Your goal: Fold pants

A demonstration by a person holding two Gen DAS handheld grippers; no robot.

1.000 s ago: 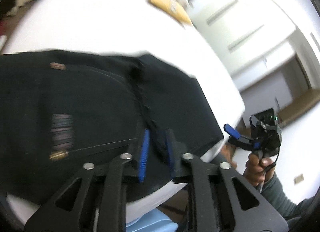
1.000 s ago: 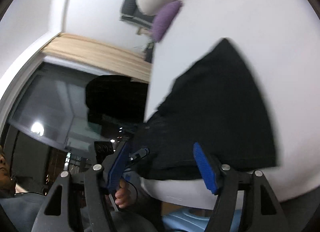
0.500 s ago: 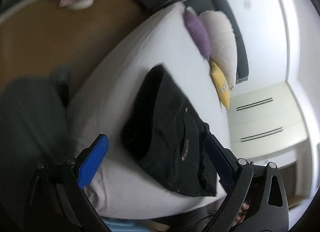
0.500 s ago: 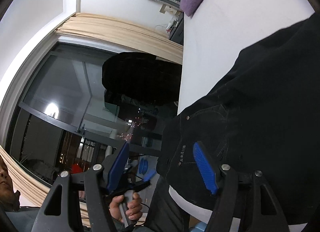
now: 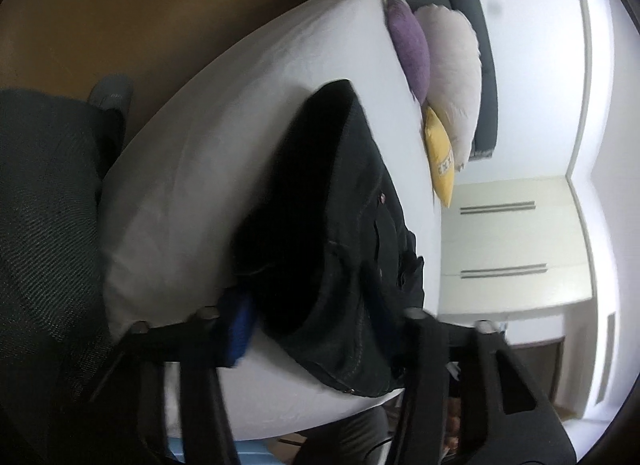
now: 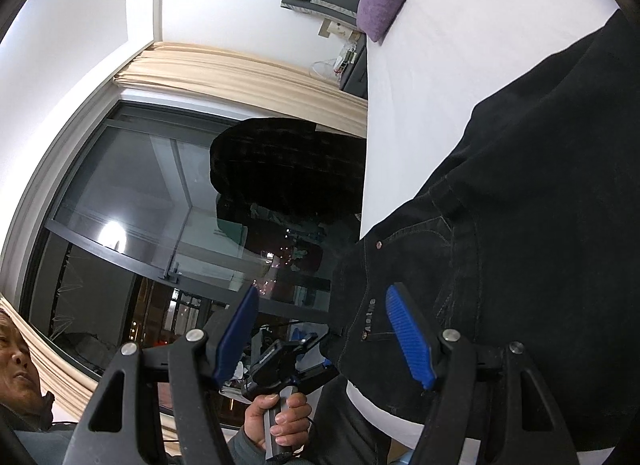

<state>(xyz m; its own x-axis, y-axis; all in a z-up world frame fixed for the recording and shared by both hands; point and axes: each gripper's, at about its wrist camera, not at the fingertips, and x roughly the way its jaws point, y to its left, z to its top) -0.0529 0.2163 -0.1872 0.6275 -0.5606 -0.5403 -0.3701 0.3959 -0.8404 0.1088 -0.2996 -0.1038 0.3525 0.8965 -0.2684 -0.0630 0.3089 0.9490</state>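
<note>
Black pants (image 5: 340, 249) lie folded on the white bed (image 5: 224, 137), near its foot edge; the waistband end with rivets and a label shows in the right wrist view (image 6: 520, 225). My left gripper (image 5: 320, 329) is open, its jaws standing on either side of the near end of the pants; the frame is blurred. My right gripper (image 6: 328, 333) is open and empty at the corner of the waistband, just off the bed's edge. The left gripper also shows in the right wrist view (image 6: 296, 357), held in a hand below the bed edge.
Purple (image 5: 408, 45), white (image 5: 452, 77) and yellow (image 5: 440, 161) pillows lie at the head of the bed. A white wardrobe (image 5: 512, 245) stands beyond the bed. Brown floor (image 5: 120, 25) lies on the other side. A dark window (image 6: 140, 205) with beige curtains is to the left.
My left gripper let go of the pants, opened wide and swung back from the bed, then closed in on the near end. My right gripper moved closer to the waistband, still open.
</note>
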